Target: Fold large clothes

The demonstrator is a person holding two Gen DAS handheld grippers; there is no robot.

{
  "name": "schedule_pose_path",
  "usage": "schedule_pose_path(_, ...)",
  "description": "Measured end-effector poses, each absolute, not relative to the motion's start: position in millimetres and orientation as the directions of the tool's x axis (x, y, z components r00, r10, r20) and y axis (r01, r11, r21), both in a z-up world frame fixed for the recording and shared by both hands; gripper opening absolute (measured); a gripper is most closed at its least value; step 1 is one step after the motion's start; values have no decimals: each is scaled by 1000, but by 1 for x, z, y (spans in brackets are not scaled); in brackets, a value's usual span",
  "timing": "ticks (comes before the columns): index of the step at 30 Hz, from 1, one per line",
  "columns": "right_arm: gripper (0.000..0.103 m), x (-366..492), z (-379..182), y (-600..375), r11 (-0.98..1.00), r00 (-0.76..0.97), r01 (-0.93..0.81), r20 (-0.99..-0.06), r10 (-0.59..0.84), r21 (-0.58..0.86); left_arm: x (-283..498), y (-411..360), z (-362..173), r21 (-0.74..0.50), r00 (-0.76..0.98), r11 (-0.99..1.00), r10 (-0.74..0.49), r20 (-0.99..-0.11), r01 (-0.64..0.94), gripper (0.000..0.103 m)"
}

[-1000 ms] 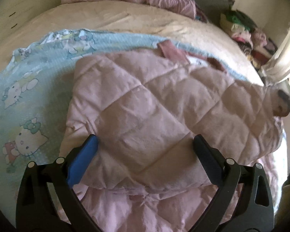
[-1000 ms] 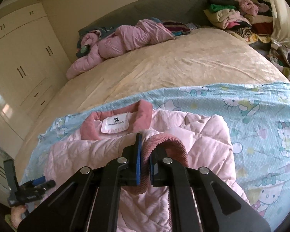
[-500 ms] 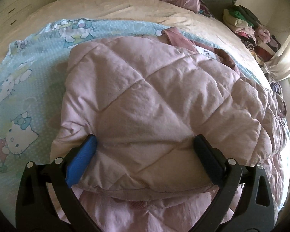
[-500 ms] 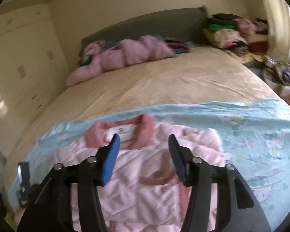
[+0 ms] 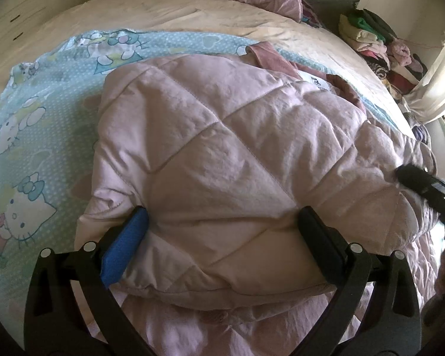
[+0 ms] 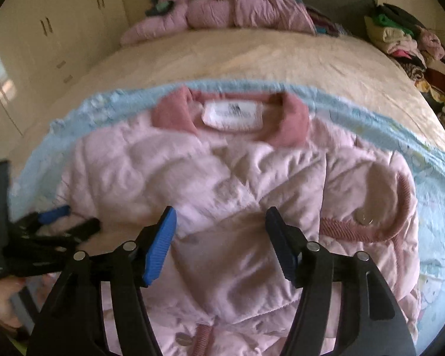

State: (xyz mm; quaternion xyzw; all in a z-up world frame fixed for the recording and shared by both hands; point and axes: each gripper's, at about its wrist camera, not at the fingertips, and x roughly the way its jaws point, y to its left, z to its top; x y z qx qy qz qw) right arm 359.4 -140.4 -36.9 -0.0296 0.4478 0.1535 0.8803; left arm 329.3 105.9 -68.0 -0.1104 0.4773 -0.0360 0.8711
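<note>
1. Scene: a bed (image 6: 252,56) with a beige cover; a light blue cartoon-print sheet (image 5: 38,136) is spread across its near part.
2. Task item: a pink quilted jacket (image 6: 222,184) lies on the blue sheet, with its darker pink collar (image 6: 290,118) and white label (image 6: 231,112) toward the far side of the bed.
3. A sleeve with a ribbed dark pink cuff (image 6: 350,228) is folded across the jacket front on the picture's right in the right wrist view; a round snap (image 6: 363,216) shows near the cuff.
4. Left gripper (image 5: 222,228): jaws set wide, straddling a thick folded bulk of the jacket. The blue pad sits against the fabric at the picture's left, the black finger against it at the right. Whether the pads actually press the fabric cannot be told.
5. Right gripper (image 6: 219,225): jaws opening, well apart, above the jacket front. Jacket fabric is seen in the gap, but the pads do not press on it.
6. In the left wrist view a black finger (image 5: 415,178) of the right gripper shows at the jacket's right edge.
7. In the right wrist view, which is motion-blurred, the left gripper appears at the jacket's left edge, with a hand (image 6: 0,299) behind it.
8. Background: another pink padded garment (image 6: 222,14) lies at the head of the bed; a pile of clothes (image 6: 406,38) sits at the far right; cupboard doors (image 6: 44,35) stand at the left.
</note>
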Motion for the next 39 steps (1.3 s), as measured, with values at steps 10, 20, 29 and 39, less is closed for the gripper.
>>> schedule_pose_path(10, 64, 373, -79, -143, 958, 527, -270, -818, 231, 97, 330, 103, -71, -200, 548, 979, -148, -823, -35, 94)
schedule_pose_path(20, 82, 349, -50, -161, 949, 560, -243, -770, 306, 200, 326, 104, -67, -211, 541, 977, -162, -825, -30, 94)
schedule_pose_path(29, 94, 308, -23, -188, 939, 609, -213, -716, 343, 269, 311, 102, -48, -206, 551, 978, -154, -820, -35, 94)
schedule_pose_path(39, 95, 283, 7, -199, 927, 641, -221, -672, 372, 302, 290, 96, -17, -207, 587, 978, -160, -794, -14, 94)
